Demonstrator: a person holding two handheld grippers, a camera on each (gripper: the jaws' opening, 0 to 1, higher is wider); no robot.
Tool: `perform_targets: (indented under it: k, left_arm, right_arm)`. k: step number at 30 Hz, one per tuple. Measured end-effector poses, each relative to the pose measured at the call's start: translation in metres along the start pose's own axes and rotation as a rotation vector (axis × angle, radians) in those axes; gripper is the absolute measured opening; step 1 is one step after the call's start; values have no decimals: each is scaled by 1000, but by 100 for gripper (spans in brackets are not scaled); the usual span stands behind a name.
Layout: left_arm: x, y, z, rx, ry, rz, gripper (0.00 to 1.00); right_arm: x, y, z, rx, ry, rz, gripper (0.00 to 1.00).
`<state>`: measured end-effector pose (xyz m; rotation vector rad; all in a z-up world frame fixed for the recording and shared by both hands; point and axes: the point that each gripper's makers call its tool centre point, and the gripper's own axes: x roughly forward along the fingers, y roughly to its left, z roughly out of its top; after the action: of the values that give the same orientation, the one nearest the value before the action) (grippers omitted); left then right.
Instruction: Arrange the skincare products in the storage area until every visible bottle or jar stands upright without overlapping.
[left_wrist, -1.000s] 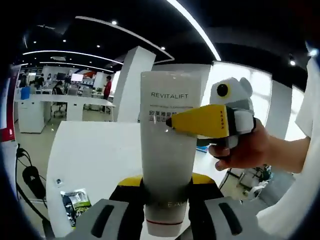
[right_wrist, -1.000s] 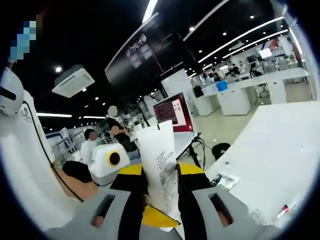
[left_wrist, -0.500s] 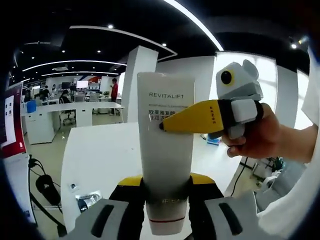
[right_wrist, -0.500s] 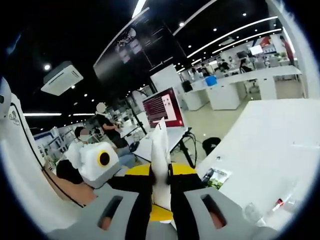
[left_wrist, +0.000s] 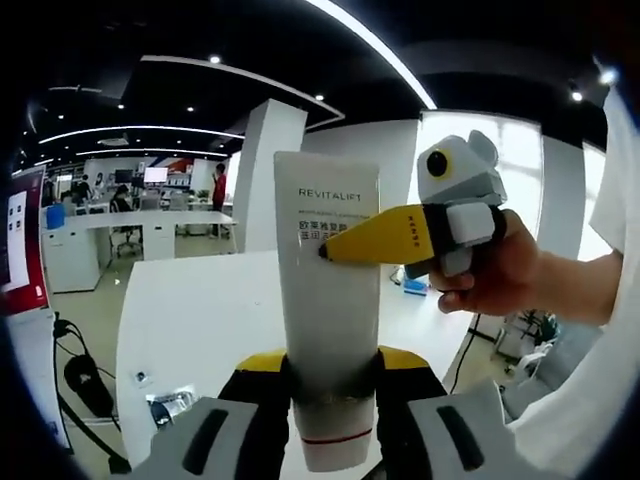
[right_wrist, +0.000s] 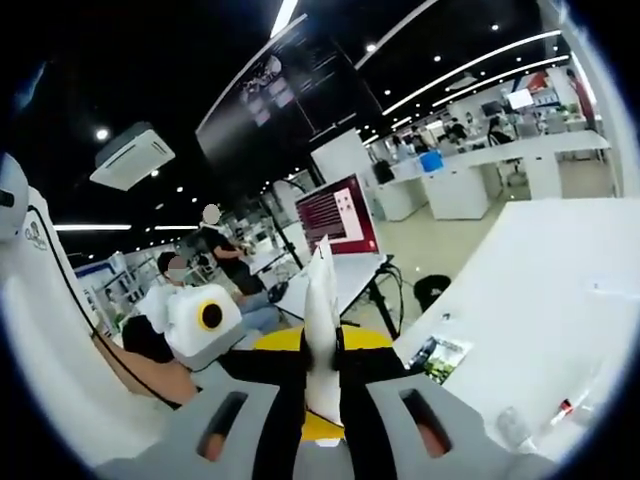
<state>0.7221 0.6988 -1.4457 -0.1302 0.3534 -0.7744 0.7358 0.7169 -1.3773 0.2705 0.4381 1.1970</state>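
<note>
the big white flat worktop (left_wrist: 200, 300) sits behind and below. a tall white plastic squeeze tube (left_wrist: 328, 300) marked "revitalift" stands up in the air. the left tool (left_wrist: 330, 395) is pinched on its lower end. the right tool (right_wrist: 322, 375) is pinched on its thin flat edge, seen edge-on.

White REVITALIFT tube (left_wrist: 328, 300), upright w/ cap end down, crimped flat end up, pinched btwn left fingers (left_wrist: 262, 400); right fingers (right_wrist: 290, 375) clamp its thin edge.
</note>
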Motion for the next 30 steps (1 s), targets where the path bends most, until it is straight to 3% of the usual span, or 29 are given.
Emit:
perform_targets:
  k: [7, 10, 12, 15, 16, 18, 20, 22, 25, 30]
  left_arm:
    - [0, -7, -1, -10, -15, -75, 33]
    - [-2, -12, 0, -30, -23, -170, 31]
    - [-8, -20, 4, -71, -29, -276, 31]
    - [-13, -27, 13, -71, -49, -361, 32]
    - [-14, -29, 7, -79, -4, -387, 32]
    - [-13, -25, 4, -25, 12, -385, 28]
    - [-15, -31, 6, -40, 11, -429, 28]
    - [-17, -41, 11, -42, -9, -498, 27]
    - [-15, -45, 16, -52, -33, -532, 26]
    - [-6, -41, 16, -59, -14, -500, 24]
  right_arm:
    - [-4, 0, -2, -13, 22, 27, 9]
    - [-6, 5, -3, -37, 30, 78, 9]
    - [-8, 12, -8, -95, 71, 132, 9]
    - [-7, 19, -15, -143, 123, 163, 8]
    - [-6, 21, -15, -158, 116, 173, 8]
    - [-7, 25, -17, -175, 126, 206, 8]
    - [-8, 40, -13, -204, 95, 284, 8]
    - [-11, 44, -10, -188, 82, 308, 8]
    - [-13, 41, -4, -163, 47, 336, 8]
    - [-13, 34, -3, -171, 61, 321, 10]
